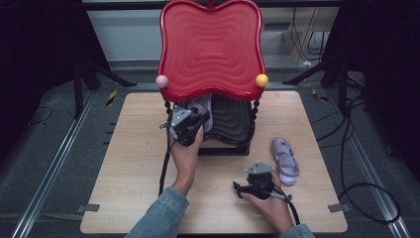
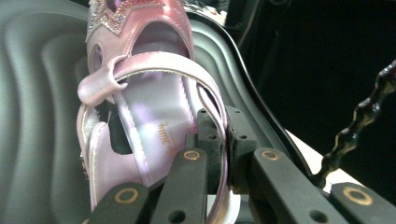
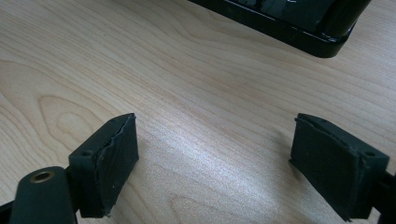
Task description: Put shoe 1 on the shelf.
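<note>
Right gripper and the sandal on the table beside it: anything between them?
No. In the high view, bare table separates the open right gripper from the sandal.

Much of the sandal and the rack sits out of sight from where I stand

From above, the red upper tray [image 1: 211,49] covers most of the black lower shelf [image 1: 232,121], and the left gripper [image 1: 190,124] with its hand hides nearly all of the held sandal [image 1: 204,110]. In the left gripper view that sandal's toe [image 2: 135,9] runs off the top edge, its heel drops behind the jaws, and the gold print on the insole [image 2: 164,134] is too small to read. The right gripper view cuts the rack's black base [image 3: 280,21] at the top edge.
</note>
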`<state>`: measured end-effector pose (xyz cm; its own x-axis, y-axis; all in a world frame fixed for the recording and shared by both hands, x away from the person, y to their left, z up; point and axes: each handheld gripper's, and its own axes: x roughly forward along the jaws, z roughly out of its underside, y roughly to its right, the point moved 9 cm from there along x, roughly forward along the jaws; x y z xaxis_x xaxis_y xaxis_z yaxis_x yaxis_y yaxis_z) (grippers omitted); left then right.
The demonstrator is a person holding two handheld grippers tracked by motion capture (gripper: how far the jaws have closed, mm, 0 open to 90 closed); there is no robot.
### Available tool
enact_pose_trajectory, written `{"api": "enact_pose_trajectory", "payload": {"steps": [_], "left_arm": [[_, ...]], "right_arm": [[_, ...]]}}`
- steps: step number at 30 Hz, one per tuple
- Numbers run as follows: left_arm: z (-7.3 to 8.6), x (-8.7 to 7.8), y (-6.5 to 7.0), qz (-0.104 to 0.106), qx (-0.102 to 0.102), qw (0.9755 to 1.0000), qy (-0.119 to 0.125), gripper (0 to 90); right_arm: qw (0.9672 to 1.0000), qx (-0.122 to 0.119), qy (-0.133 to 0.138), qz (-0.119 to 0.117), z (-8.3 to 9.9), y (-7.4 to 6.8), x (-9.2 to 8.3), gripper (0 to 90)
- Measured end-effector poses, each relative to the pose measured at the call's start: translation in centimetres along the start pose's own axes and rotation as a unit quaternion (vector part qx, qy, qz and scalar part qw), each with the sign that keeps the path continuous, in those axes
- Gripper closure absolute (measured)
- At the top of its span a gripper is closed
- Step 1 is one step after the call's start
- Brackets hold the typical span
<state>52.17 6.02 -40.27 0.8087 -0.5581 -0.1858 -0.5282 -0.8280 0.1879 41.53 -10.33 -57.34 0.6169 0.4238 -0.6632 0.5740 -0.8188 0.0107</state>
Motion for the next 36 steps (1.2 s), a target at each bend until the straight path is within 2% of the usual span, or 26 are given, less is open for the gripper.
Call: {"api": "enact_pose_trajectory", "payload": {"steps": [4,9,13,18,23,26,30,36], "left_arm": [[0.1,0.0,-0.4,-0.018,-0.001,0.9998,-0.001,86.3],[0.1,0.0,-0.6,-0.028,0.003,0.9996,-0.001,86.4],[0.3,-0.1,-0.9,-0.035,-0.007,0.9994,-0.005,86.3],[0.6,0.0,-1.2,-0.043,-0.003,0.9990,-0.013,86.4],[1.2,0.6,-1.4,-0.038,-0.023,0.9987,-0.025,86.3],[1.3,0.9,-1.2,-0.037,-0.026,0.9986,-0.027,86.4],[1.4,1.3,-1.0,-0.039,-0.041,0.9980,-0.029,85.9],[1.8,2.3,-0.5,-0.035,-0.053,0.9973,-0.037,80.3]], "right_arm": [[1.0000,0.000,0.000,0.000,0.0,0.0,0.0,15.0],[1.0000,0.000,0.000,0.000,0.0,0.0,0.0,15.0],[1.0000,0.000,0.000,0.000,0.0,0.0,0.0,15.0],[1.0000,0.000,0.000,0.000,0.0,0.0,0.0,15.0],[1.0000,0.001,0.000,-0.001,0.0,0.0,0.0,14.9],[1.0000,0.001,0.000,-0.001,0.0,0.0,0.0,15.0],[1.0000,0.001,0.000,-0.001,0.0,0.0,0.0,15.0],[1.0000,0.001,0.000,-0.001,0.0,0.0,0.0,15.0]]}}
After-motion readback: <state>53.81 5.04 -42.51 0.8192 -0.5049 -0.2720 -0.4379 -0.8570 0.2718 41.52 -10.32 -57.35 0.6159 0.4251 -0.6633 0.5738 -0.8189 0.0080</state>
